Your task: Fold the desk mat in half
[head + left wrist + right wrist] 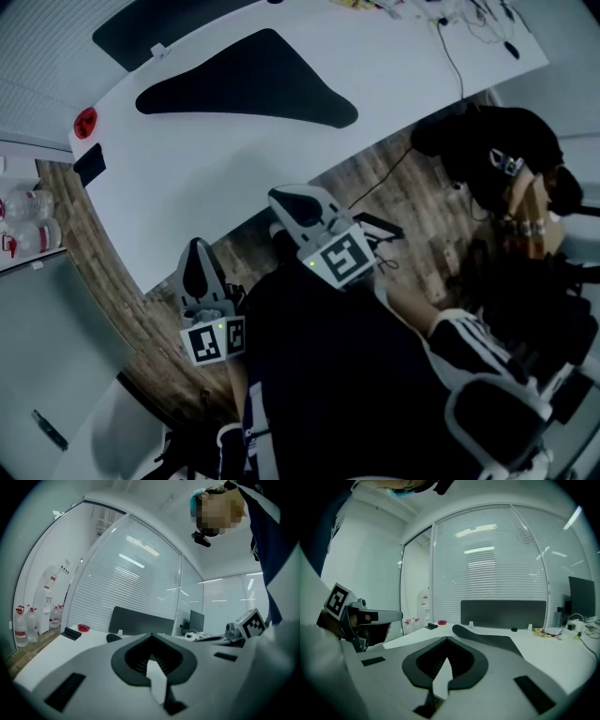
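Note:
The black desk mat [253,84] lies on the white desk [187,178], a dark curved shape with one edge raised; it also shows in the right gripper view as the mat [487,639], and only its corner in the left gripper view as the mat [112,638]. Both grippers hang short of the desk, over the wooden floor near the person's body. My left gripper [196,246] is shut with nothing in it, its jaws meeting at the tip [151,634]. My right gripper [278,195] is also shut and empty, tips together [447,638]. Neither touches the mat.
On the desk's left end sit a red round dish [85,122] and a small black block [89,164]. A dark partition panel [159,28] lines the far edge. Cables [459,56] trail at the right. Water bottles [23,220] stand left; a seated person [506,159] is right.

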